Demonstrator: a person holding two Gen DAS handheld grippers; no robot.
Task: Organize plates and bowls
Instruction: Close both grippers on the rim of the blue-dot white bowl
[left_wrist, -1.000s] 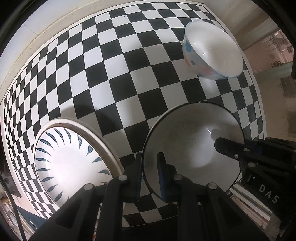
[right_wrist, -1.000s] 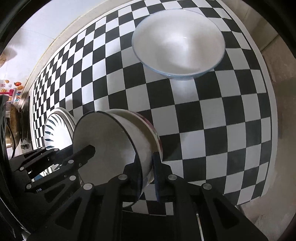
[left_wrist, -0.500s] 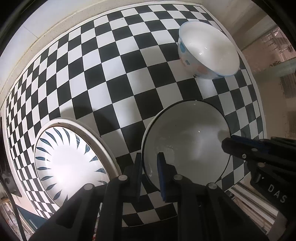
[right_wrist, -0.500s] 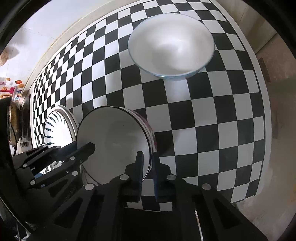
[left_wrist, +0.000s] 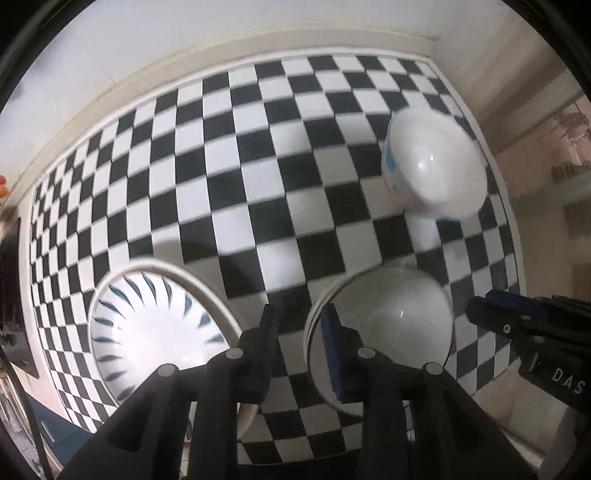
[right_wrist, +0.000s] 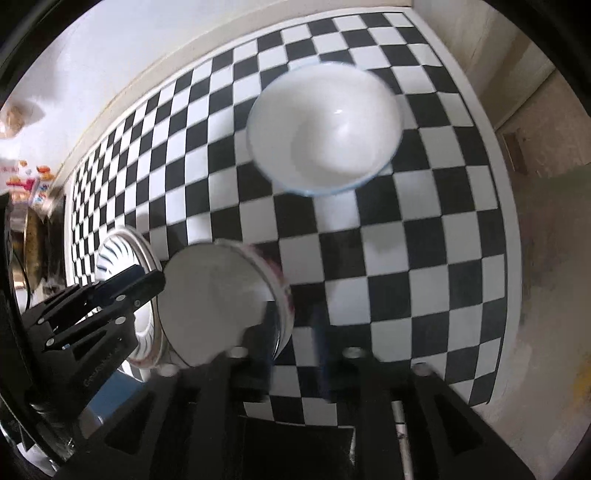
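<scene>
Both tools have let go: our left tool (left_wrist: 297, 323) and right tool (right_wrist: 293, 349) now gape wide. The bowl (left_wrist: 380, 332) sits on the bench (left_wrist: 258, 184) between them, its rim ahead of the left tool's right finger. Placement looks finished; the blue-trimmed bowl (right_wrist: 325, 129) well ahead seems next.

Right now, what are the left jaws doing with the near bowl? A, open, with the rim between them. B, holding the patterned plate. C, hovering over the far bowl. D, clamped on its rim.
A: the left gripper is open, with the near bowl rim in the gap.
</scene>
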